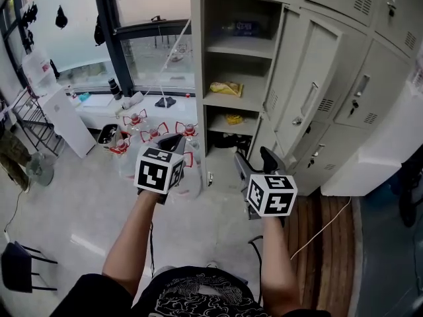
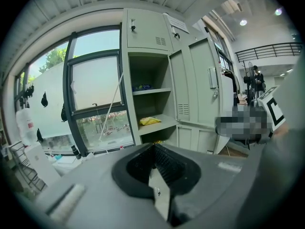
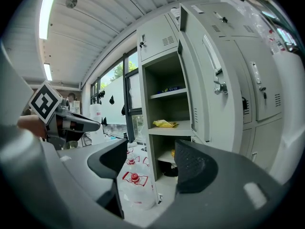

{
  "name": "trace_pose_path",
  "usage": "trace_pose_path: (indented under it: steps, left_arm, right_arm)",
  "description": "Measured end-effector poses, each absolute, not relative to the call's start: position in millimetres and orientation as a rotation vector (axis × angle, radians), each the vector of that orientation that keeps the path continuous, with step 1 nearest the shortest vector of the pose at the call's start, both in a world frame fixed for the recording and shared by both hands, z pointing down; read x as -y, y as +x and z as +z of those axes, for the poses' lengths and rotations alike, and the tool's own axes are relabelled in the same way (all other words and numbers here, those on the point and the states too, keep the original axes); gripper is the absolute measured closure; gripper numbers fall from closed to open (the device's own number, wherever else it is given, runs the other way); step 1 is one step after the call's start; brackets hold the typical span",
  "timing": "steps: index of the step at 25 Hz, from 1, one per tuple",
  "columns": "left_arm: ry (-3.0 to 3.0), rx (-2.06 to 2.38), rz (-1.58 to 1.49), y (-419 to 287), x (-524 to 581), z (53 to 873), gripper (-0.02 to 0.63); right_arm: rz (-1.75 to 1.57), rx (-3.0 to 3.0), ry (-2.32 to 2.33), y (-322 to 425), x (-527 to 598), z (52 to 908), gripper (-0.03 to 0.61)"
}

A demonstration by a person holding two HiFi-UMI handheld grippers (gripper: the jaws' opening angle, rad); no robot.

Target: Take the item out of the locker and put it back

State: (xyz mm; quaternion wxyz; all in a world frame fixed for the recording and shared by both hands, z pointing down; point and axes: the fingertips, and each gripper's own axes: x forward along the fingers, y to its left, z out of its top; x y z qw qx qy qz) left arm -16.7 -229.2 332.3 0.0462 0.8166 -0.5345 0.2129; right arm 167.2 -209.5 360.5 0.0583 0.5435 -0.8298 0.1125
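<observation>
Yellow snack bag (image 1: 227, 88) sat on the middle shelf of the open locker (image 1: 197, 78), lying flat and slightly crumpled, nothing touching it. Up on the top shelf there was a small blue packet (image 1: 243, 27), pushed toward the back. One shelf below the bag lay a second, smaller yellow item (image 1: 232, 119), and at the very bottom something dark (image 1: 228, 140) that could not be made out. The locker door (image 1: 310, 91) stood swung out to the right, its handle facing the room. Both grippers hung in front of the locker, well apart from it, over the pale floor. The left gripper (image 1: 173, 142) had its jaws pressed together with nothing between them, clearly seen in its own view (image 2: 155, 151), where the yellow bag (image 2: 149, 120) showed far beyond on its shelf. The right gripper (image 1: 254, 160) had its jaws spread wide and held nothing; through that gap (image 3: 150, 163) showed only the floor and a cluster of clear water jugs (image 3: 136, 185) with red caps, standing just left of the locker base, with the bag (image 3: 165, 123) higher up on its shelf.
</observation>
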Motion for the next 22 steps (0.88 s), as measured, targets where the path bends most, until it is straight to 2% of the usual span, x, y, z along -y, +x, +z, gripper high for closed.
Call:
trace_pose_path:
  steps: [22]
  left_arm:
    - [2.464, 1.614, 0.719, -26, 289, 369, 0.614]
  right_arm:
    - [0.403, 2.505, 1.676, 161, 282, 416, 0.264]
